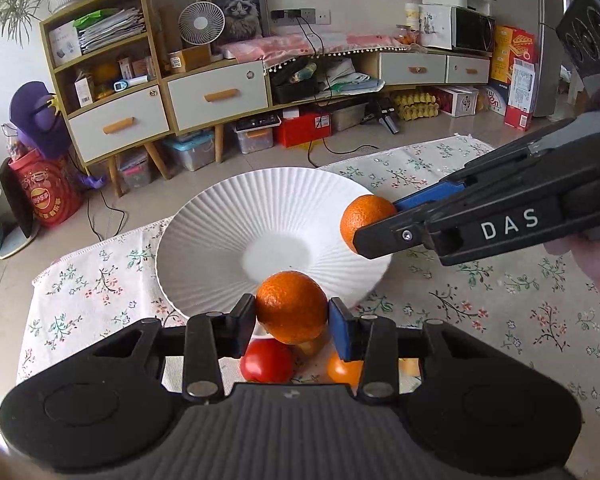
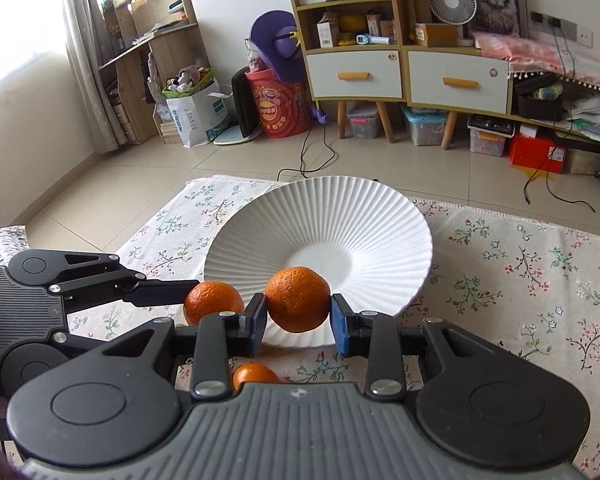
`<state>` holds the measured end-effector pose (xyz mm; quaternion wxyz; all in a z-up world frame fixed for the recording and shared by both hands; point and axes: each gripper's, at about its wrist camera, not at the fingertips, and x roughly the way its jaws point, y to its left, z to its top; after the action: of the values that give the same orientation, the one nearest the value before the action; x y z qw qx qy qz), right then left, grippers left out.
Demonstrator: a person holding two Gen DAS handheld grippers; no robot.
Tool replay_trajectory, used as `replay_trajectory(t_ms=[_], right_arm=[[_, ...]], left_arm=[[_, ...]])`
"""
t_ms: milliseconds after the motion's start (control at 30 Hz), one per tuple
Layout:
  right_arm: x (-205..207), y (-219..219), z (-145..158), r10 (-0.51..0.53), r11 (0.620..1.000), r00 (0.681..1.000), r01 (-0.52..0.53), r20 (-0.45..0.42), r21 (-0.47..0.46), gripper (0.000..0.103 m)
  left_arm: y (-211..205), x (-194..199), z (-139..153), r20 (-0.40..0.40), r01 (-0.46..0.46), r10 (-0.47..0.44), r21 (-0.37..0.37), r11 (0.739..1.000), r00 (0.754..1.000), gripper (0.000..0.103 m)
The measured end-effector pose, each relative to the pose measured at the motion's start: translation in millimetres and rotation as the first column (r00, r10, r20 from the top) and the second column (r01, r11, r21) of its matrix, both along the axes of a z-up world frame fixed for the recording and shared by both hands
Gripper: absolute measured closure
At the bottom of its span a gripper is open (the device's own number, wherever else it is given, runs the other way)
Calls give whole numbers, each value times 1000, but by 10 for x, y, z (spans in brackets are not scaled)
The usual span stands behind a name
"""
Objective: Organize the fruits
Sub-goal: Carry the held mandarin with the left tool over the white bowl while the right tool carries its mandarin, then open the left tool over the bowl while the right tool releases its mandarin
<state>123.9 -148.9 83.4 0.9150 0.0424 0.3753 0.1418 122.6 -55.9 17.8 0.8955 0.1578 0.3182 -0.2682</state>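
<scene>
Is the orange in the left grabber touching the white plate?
Cannot tell. In the left wrist view the orange, pinched by the left gripper, overlaps the plate's near rim, with no clear gap or contact; the right wrist view doesn't settle it either.

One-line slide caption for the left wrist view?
Left tongs and right tongs each grip an orange, and, over a white ribbed plate.

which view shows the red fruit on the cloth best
The left wrist view. There the red fruit lies on the floral cloth, seen through the gripper frame below the held orange. The right wrist view does not show it, only a small orange in that spot.
</scene>
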Motion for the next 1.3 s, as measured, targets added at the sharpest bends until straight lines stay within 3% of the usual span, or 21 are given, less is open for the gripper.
replay_trajectory(t_ms=[333,967,1067,1233,1300], right_arm=[[437,38,-229,-14,999,1000,13,-25,-52,72],[545,2,-338,7,999,999,-8,-51,-33,69],[529,-19,-285,3,1000,999,-4,-48,-18,62],[419,-46,-163,-10,1000,999,10,-42,-11,50],[362,-53,-113,-20,1000,999,20,-39,-17,40]], left_arm=[[-19,522,-209,-15,-55,55,30,998,998,66],[-26,659,-210,-1,-20,20,26,999,1000,65],[-22,641,-181,-16,-28,29,29,999,999,61],[34,514,-92,-36,-50,51,36,998,998,45],[57,440,-50,-32,-60,62,45,997,998,40]])
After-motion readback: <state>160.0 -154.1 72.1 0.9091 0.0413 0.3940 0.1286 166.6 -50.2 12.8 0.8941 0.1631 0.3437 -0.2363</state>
